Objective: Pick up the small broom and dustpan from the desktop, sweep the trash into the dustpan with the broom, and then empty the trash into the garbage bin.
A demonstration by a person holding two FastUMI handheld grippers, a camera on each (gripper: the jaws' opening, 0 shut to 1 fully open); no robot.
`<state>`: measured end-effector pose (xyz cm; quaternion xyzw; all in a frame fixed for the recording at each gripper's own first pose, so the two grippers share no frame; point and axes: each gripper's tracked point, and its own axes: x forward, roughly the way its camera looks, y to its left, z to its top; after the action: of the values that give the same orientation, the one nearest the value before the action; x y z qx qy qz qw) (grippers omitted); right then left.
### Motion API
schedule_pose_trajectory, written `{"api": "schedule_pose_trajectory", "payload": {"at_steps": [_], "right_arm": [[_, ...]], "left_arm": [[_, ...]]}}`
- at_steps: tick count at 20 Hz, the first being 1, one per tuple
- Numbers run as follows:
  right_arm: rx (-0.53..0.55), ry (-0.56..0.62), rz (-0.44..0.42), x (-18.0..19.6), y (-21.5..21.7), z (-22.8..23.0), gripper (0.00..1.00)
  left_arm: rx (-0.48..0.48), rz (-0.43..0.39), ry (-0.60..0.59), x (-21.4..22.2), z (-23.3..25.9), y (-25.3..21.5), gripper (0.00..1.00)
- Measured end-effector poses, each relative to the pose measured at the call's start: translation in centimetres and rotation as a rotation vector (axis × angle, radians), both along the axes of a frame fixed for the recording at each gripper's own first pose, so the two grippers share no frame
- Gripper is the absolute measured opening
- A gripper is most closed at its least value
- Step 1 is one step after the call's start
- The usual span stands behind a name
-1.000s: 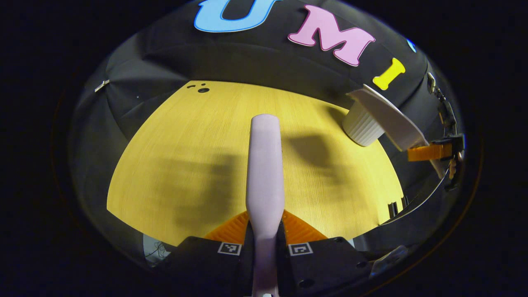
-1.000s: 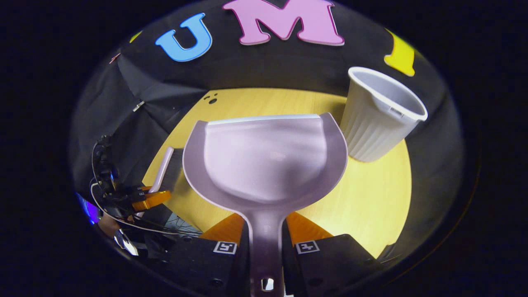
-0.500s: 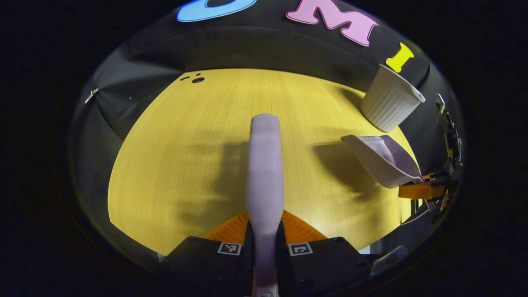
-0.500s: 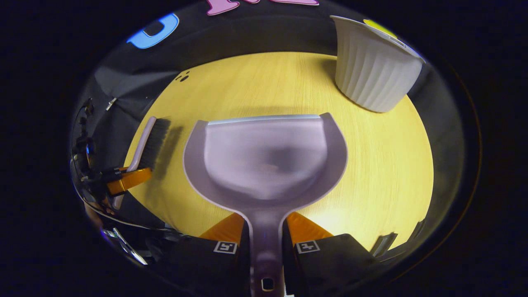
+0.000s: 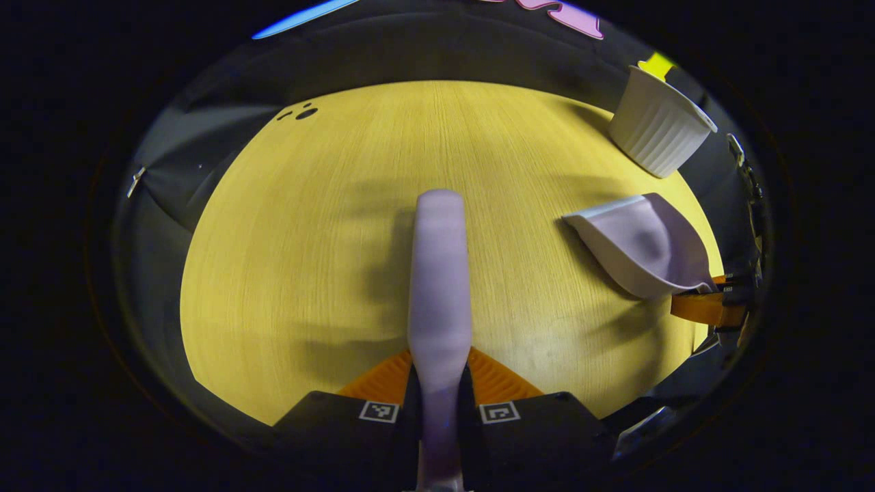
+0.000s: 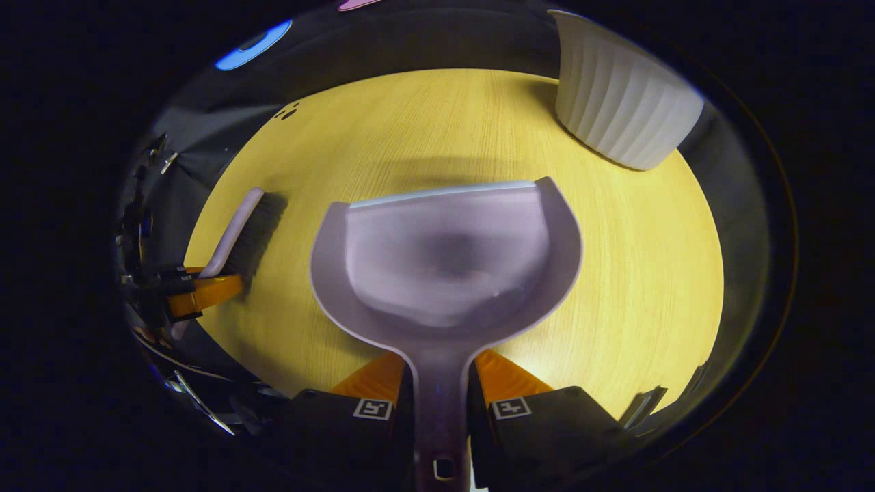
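— What has moved?
— I've brought my dustpan (image 6: 444, 260) lower over the desk (image 6: 636, 287); the bin (image 6: 622, 102) sits upper right.
— And your grippers?
— My right gripper (image 6: 441, 389) pinches the dustpan's handle; my left gripper (image 5: 439, 389) clamps the broom (image 5: 439, 273), centre frame.

The pale lilac dustpan (image 6: 444, 263) hangs low over the yellow desktop (image 5: 328, 225) with its open lip facing forward, the matching broom (image 5: 439, 287) with dark bristles sits to its left, and the white ribbed garbage bin (image 5: 658, 130) stands upright at the far right corner.
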<state>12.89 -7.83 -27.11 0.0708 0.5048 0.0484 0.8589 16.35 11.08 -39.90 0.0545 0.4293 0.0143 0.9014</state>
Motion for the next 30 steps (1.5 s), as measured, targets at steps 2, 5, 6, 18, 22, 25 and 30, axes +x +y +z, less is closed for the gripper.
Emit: {"api": "schedule_pose_trajectory", "payload": {"at_steps": [2, 5, 6, 18, 22, 25, 30], "right_arm": [[0.005, 0.004, 0.001, 0.2, 0.1, -0.2, 0.34], [0.026, 0.007, 0.005, 0.8, 0.3, -0.4, 0.41], [0.033, 0.007, 0.008, 0.8, 0.5, -0.4, 0.42], [0.015, -0.314, -0.101, 0.4, -1.4, 9.5, 0.99], [-0.008, -0.482, -0.109, -1.3, -1.7, 16.7, 0.99], [0.007, -0.599, -0.102, -4.1, -0.8, 22.2, 0.99], [-0.008, -0.873, -0.136, -9.2, -0.4, 31.1, 0.99]], "left_arm": [[0.012, 0.004, 0.018, -0.1, -0.3, -0.1, 0.3], [0.029, -0.009, 0.021, 0.1, -0.3, -0.4, 0.33], [0.029, -0.01, 0.021, 0.1, -0.3, -0.5, 0.33], [-0.028, -0.039, -0.323, -2.0, 9.8, -2.1, 0.97], [-0.016, -0.081, -0.617, -5.8, 17.7, -3.2, 0.97], [0.008, -0.094, -0.803, -10.7, 22.5, -4.2, 0.97], [0.043, -0.13, -0.972, -18.7, 25.9, -5.9, 0.96]]}}
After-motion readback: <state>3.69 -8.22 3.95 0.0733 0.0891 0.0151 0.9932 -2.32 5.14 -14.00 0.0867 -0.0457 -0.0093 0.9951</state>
